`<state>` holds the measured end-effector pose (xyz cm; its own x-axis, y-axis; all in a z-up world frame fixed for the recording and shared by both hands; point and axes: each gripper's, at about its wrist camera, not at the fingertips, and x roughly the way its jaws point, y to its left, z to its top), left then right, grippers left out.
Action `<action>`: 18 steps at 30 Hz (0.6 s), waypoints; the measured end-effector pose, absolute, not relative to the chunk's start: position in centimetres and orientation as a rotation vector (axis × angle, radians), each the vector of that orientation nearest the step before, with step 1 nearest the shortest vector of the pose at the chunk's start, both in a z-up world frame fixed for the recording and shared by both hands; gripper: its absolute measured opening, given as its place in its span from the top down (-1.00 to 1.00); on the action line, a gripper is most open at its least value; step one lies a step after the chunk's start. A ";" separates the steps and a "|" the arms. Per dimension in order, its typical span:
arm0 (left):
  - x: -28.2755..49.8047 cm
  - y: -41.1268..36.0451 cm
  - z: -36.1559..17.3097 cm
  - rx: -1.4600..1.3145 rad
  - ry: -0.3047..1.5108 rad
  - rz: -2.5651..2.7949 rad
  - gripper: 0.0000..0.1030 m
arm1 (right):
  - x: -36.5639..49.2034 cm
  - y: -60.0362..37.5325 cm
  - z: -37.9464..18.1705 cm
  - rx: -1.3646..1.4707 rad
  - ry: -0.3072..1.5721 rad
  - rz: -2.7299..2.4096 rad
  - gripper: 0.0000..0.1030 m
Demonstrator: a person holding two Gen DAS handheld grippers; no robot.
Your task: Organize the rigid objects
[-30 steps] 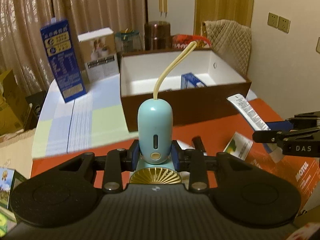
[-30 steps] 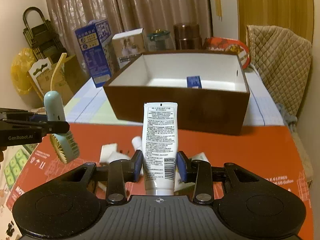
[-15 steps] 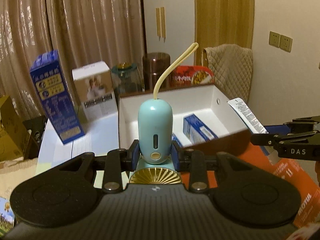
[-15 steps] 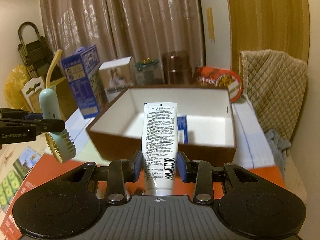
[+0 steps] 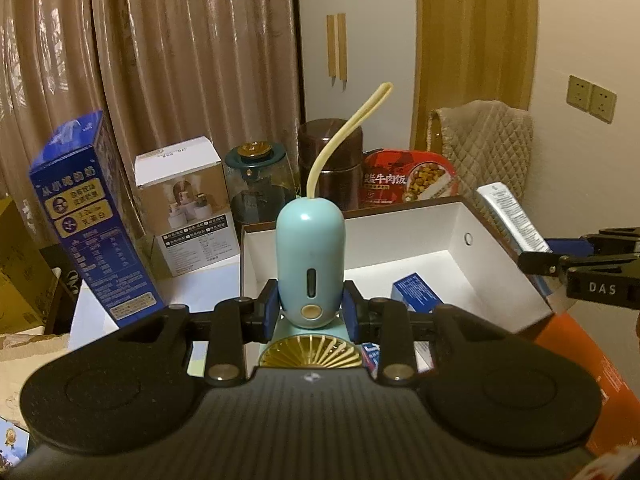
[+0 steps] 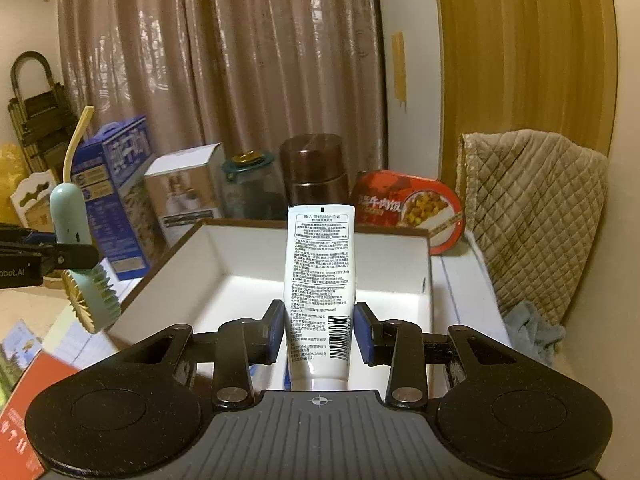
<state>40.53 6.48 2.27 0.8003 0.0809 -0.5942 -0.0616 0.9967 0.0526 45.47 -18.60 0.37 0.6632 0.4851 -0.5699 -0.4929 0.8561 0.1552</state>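
Fan (image 5: 311, 268) and tube (image 6: 319, 296) above box (image 6: 425, 270)

Pale blue fan (image 5: 310, 256) (gold grille), white tube (image 6: 320, 280), brown-walled box (image 6: 392, 276).

Fan (image 5: 310, 264): smooth, glossy pale-blue plastic body, clamped between the left jaws; its strap (image 5: 347, 133) is matt cream rubber or plastic. Tube (image 6: 319, 288): glossy white plastic with printed text, between the right jaws. Box (image 6: 192, 258) beyond both jaws: cardboard, matt brown outside, smooth white inside. Carton (image 5: 86, 216) left of the jaws: glossy printed blue card. Curtain (image 6: 224, 60) behind: sheened brown cloth. Chair cover (image 6: 536, 208) right of the jaws: quilted beige cloth.
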 end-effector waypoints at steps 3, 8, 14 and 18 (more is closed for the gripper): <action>42.3 6.7 1.2 0.026 0.668 0.085 0.46 | 47.0 -18.3 -0.4 -0.021 0.650 0.540 0.35; 44.6 6.9 -1.4 0.023 0.734 0.089 0.45 | 48.8 -17.8 -2.4 -0.032 0.686 0.519 0.35; 46.8 7.0 -4.2 0.013 0.819 0.073 0.46 | 50.3 -17.5 -4.7 -0.043 0.727 0.507 0.34; 47.9 6.7 -5.7 0.038 0.888 0.073 0.46 | 51.1 -17.5 -5.9 -0.045 0.762 0.504 0.34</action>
